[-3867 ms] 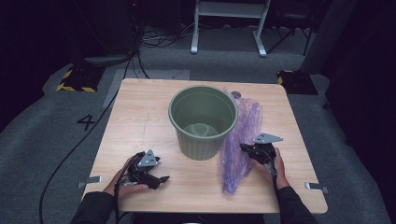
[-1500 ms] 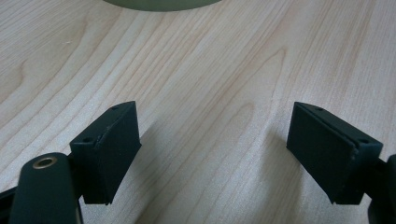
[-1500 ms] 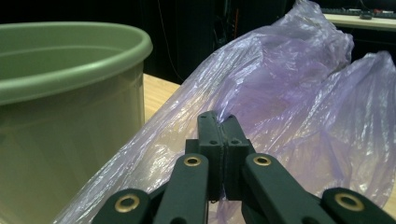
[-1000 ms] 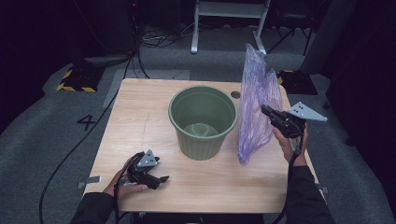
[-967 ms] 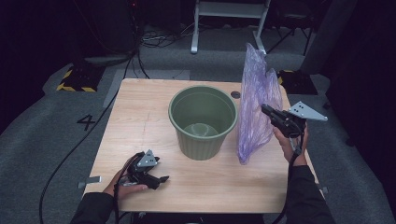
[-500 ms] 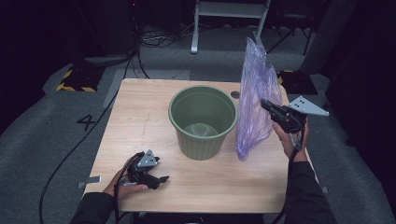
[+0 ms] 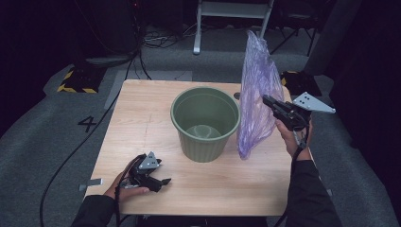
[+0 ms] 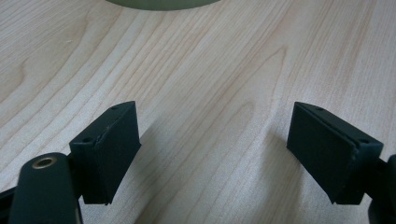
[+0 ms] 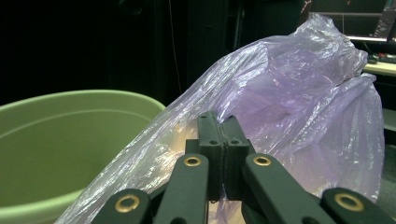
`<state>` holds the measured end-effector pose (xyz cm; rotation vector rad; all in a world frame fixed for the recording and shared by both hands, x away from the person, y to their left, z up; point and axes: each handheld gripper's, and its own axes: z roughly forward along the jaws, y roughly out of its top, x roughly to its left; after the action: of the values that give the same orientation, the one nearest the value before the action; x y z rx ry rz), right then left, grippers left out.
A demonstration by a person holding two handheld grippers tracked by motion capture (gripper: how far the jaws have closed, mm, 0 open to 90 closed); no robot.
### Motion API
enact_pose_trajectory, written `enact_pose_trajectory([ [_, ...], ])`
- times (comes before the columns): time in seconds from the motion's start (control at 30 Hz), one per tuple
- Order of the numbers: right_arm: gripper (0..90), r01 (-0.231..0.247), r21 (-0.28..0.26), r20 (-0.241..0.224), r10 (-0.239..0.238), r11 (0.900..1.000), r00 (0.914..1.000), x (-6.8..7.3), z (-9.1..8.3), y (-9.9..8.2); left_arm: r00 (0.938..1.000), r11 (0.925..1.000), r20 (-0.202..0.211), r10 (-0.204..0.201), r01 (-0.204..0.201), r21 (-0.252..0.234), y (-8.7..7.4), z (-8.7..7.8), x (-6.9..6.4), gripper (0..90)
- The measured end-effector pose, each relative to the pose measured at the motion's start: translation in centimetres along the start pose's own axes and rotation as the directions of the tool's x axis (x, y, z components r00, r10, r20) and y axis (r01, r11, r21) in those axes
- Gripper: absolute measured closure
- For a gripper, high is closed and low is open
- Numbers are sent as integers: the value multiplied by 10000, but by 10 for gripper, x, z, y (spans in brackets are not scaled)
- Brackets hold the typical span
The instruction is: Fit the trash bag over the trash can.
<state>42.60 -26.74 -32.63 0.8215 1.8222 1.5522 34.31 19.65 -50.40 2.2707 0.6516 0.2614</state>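
Bag (image 7: 257,94) now hangs clear of the surface (image 7: 142,118), lifted beside the bin (image 7: 204,124); earlier it lay flat there. Our right claw (image 7: 267,100) is pressed together, pinching its plastic. Our left claw (image 7: 161,182) rests spread and empty. Lining the bin looks next.

Right hand-held gripper (image 7: 267,100) clamped (left (image 8: 212,144) agape)
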Motion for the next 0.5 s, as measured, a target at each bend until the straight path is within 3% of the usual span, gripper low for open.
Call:
enact_pose_trajectory([
  [0.2,900,42,-79,-293,-44,10000,9996,4,4,10,9998,9996,67,211,-212,162,0,-3,0,163],
  [0.3,900,167,-66,-428,-169,9998,9989,10,8,16,9993,9992,-207,323,-319,233,1,-8,0,161],
  [0.37,900,274,-97,-495,-278,9996,9984,13,9,21,9986,9996,-468,265,-264,19,2,-14,1,158],
  [0.5,900,397,-167,-656,-407,9991,9970,19,11,28,9992,9968,-387,-100,68,-803,7,-30,5,156],
])
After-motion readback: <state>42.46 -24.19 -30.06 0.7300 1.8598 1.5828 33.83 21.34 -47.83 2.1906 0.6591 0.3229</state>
